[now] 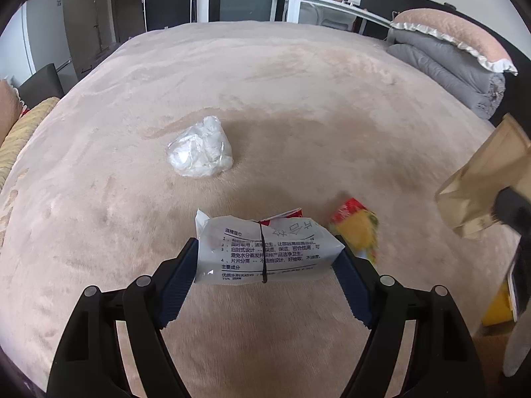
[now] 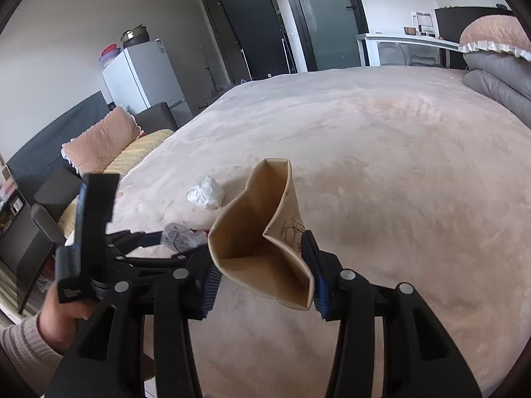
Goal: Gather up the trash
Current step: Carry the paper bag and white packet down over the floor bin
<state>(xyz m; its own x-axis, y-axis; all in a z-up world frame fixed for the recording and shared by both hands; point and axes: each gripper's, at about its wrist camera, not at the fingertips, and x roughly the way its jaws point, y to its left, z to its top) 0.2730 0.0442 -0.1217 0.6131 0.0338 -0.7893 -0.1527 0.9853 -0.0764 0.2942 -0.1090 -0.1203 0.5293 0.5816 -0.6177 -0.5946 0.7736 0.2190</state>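
A white wet-wipes packet (image 1: 268,252) with black print spans the blue pads of my left gripper (image 1: 267,242), which is shut on its two ends just above the bed. Behind it to the right, a red and yellow wrapper (image 1: 356,229) lies on the blanket. Farther back rests a crumpled clear plastic bag (image 1: 200,152) holding white tissue. My right gripper (image 2: 257,245) is shut on an open brown paper bag (image 2: 262,232), mouth tilted up and away. That bag (image 1: 481,185) hangs at the right edge of the left wrist view. The packet (image 2: 181,237) shows left of the bag.
A wide bed with a beige plush blanket (image 1: 298,83) fills both views. A folded grey duvet with a pink pillow (image 1: 448,66) sits at the far right. Pillows (image 2: 99,142) lie by the left edge, and a white fridge (image 2: 142,73) stands behind. A person's hand (image 2: 63,318) grips the left tool.
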